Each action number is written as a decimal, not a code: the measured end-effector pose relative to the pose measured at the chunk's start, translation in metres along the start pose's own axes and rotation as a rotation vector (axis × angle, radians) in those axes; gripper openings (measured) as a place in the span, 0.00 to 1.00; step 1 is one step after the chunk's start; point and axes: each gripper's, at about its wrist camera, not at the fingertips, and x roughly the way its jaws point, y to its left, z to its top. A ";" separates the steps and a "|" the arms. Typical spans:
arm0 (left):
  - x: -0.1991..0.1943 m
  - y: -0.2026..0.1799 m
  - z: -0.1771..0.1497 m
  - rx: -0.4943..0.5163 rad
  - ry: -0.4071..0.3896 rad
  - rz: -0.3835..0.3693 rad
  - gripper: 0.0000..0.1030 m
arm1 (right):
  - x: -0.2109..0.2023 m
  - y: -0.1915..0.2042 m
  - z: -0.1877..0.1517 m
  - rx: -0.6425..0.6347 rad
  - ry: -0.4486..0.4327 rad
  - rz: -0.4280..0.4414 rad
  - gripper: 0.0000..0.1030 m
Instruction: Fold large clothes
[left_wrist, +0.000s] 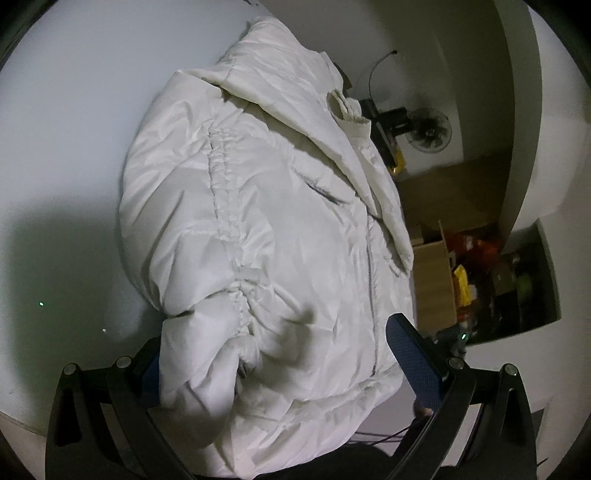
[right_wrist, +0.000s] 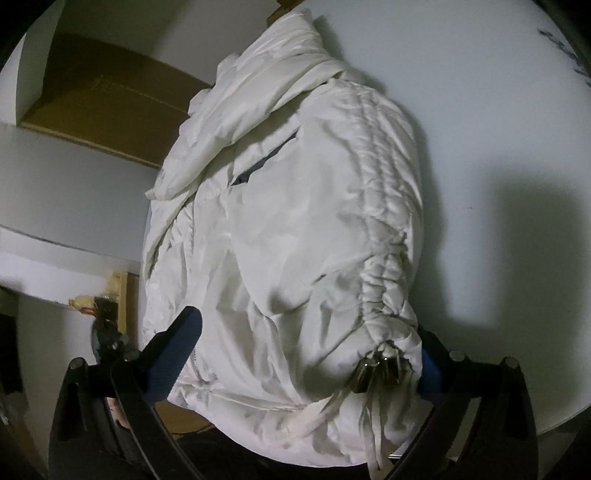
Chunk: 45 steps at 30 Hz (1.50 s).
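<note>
Left wrist view: we straddle the white jacket (left_wrist: 266, 221) on the pale counter (left_wrist: 66, 147), both tongs spread wide.
Left tongs (left_wrist: 280, 354) and right tongs (right_wrist: 306, 343) bracket the hem unclenched; next we should pinch it and fold upward.

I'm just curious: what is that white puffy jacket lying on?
The white jacket lies on a pale, plain table, bare beside it. Its near hem hangs over the table's edge. Whatever lies directly beneath the jacket is covered and cannot be seen.
</note>
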 end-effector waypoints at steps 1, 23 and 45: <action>0.000 0.000 0.001 -0.005 -0.004 -0.001 0.99 | 0.000 0.001 -0.001 -0.004 -0.007 -0.018 0.80; 0.003 0.007 -0.010 0.026 0.017 0.126 0.11 | -0.013 -0.013 -0.016 0.043 -0.047 0.071 0.12; 0.003 0.001 -0.030 0.037 0.047 0.128 0.15 | -0.009 -0.019 -0.032 0.030 0.044 0.002 0.14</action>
